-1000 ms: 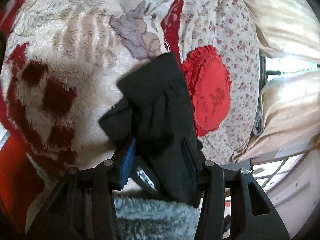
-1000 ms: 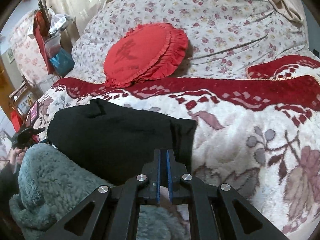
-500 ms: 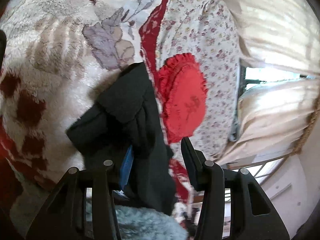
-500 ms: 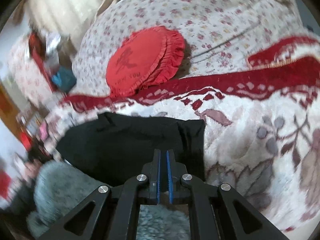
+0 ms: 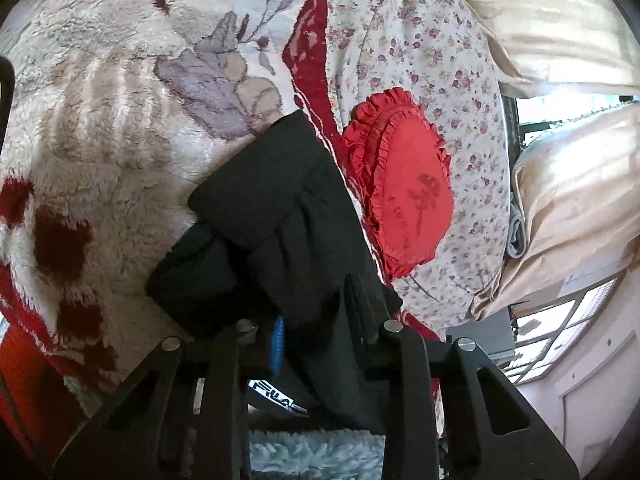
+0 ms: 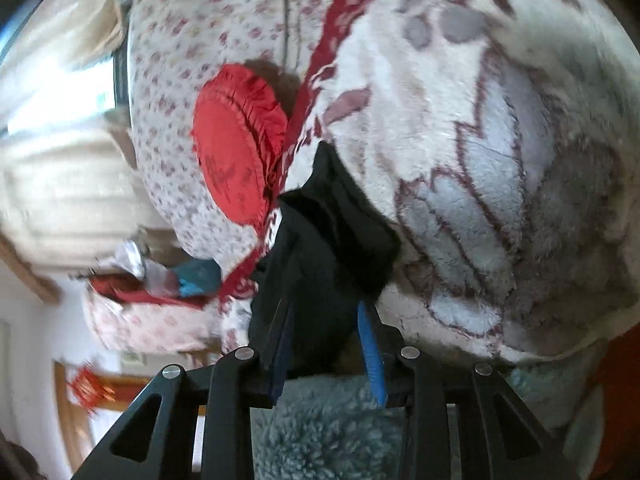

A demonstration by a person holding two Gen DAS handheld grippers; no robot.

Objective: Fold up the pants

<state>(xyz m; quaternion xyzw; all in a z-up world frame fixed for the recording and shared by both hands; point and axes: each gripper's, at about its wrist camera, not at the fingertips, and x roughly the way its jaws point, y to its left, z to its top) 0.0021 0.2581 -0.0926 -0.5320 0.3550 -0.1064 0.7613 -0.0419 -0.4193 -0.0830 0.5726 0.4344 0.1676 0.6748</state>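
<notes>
The black pants (image 5: pixel 272 200) lie folded into a thick bundle on the plush red-and-cream blanket (image 5: pixel 120 140). My left gripper (image 5: pixel 316 304) is closing, and bunched black cloth fills the gap between its blue pad and the other finger. In the right wrist view, which is blurred and rolled to one side, the pants (image 6: pixel 340 232) reach down between the fingers of my right gripper (image 6: pixel 325 308). Its jaws are opening. A sliver of gap shows beside the right blue pad (image 6: pixel 370 348).
A round red frilled cushion (image 5: pixel 404 192) (image 6: pixel 232 148) lies just beyond the pants on a floral sheet (image 5: pixel 420 40). Cream curtains (image 5: pixel 560 20) and a window stand behind the bed. A fuzzy teal sleeve (image 6: pixel 320 428) fills the space under both grippers.
The right gripper's view has rolled sharply and dropped closer to the pants. Its pads, pressed together before, now stand apart around the cloth. The left jaws have narrowed on the bundle.
</notes>
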